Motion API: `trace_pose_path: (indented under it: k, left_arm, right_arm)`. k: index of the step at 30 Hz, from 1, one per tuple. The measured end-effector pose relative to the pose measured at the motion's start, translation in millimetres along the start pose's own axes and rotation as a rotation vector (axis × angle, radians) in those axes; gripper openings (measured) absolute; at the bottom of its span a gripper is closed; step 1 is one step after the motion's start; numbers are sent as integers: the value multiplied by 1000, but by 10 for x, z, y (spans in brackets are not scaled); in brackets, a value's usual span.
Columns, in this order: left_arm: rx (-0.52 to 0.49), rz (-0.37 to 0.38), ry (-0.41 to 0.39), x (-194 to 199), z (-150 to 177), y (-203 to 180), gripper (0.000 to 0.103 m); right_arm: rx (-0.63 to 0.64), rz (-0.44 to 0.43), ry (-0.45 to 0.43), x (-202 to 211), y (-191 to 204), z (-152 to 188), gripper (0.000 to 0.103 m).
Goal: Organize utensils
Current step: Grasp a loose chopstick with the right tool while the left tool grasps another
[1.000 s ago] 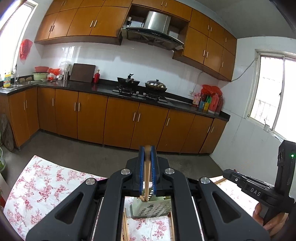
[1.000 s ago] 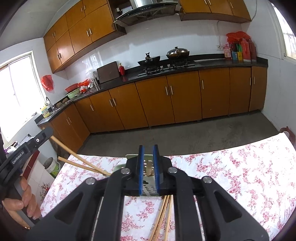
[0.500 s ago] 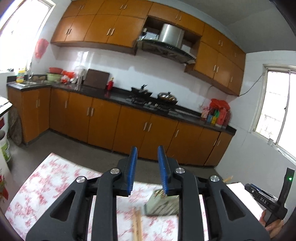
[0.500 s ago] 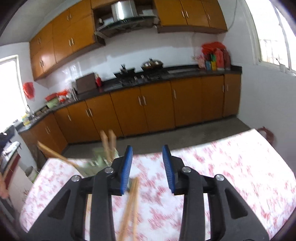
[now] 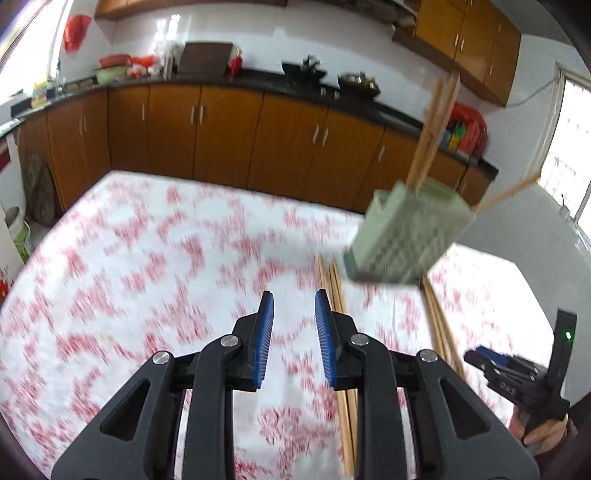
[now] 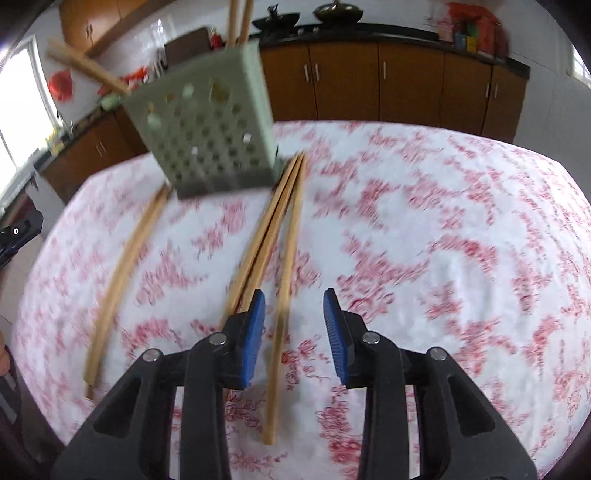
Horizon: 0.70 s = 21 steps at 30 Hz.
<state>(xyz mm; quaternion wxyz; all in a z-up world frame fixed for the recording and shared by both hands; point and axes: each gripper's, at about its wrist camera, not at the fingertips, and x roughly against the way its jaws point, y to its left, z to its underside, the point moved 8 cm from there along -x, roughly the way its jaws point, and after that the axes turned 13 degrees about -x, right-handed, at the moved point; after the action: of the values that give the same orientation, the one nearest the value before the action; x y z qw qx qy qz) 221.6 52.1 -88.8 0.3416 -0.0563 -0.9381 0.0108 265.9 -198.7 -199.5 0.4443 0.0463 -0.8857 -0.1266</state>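
A pale green perforated utensil holder [image 5: 406, 236] [image 6: 207, 129] stands on the floral tablecloth, with chopsticks [image 5: 432, 133] [image 6: 240, 18] upright in it and one leaning out sideways [image 6: 85, 66]. Several loose chopsticks [image 6: 273, 229] lie on the cloth in front of it, and another pair [image 6: 125, 266] lies further left. My left gripper [image 5: 293, 295] is open and empty, low over the cloth, just left of some loose chopsticks [image 5: 338, 295]. My right gripper [image 6: 294, 295] is open too. One loose chopstick [image 6: 280, 314] lies on the cloth between its fingers, untouched.
The table [image 5: 147, 258] is covered by a white cloth with red flowers. Behind it runs a floor gap, then wooden kitchen cabinets [image 5: 221, 136] under a dark counter. A hand [image 5: 535, 432] holds the right gripper at the lower right of the left wrist view.
Both grippers were shut over the holder, the left on a chopstick. Both have opened and dropped toward the table, tilting down. More chopsticks now stand in the holder.
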Motion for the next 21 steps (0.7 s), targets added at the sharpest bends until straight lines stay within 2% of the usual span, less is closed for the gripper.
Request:
trace_pose_path:
  k: [2, 4, 5, 7, 12, 21]
  left_arm:
    - [-8, 26, 25, -58, 120, -60, 24]
    - [-12, 54, 44, -106, 220, -124, 24]
    - [-17, 69, 55, -133, 265, -162, 24]
    - [-30, 92, 76, -186, 329, -240, 24]
    - [-80, 134, 116, -264, 465, -437, 24]
    - [-151, 104, 197, -458, 630, -605, 17]
  right_arm:
    - [23, 34, 6, -90, 25, 36, 30]
    - [55, 68, -19, -93, -1, 22, 20]
    - [61, 86, -32, -92, -23, 11, 9]
    - [0, 82, -30, -97, -128, -40, 8]
    - [-142, 135, -62, -23, -543, -193, 8]
    - [-116, 146, -68, -40, -533, -179, 8]
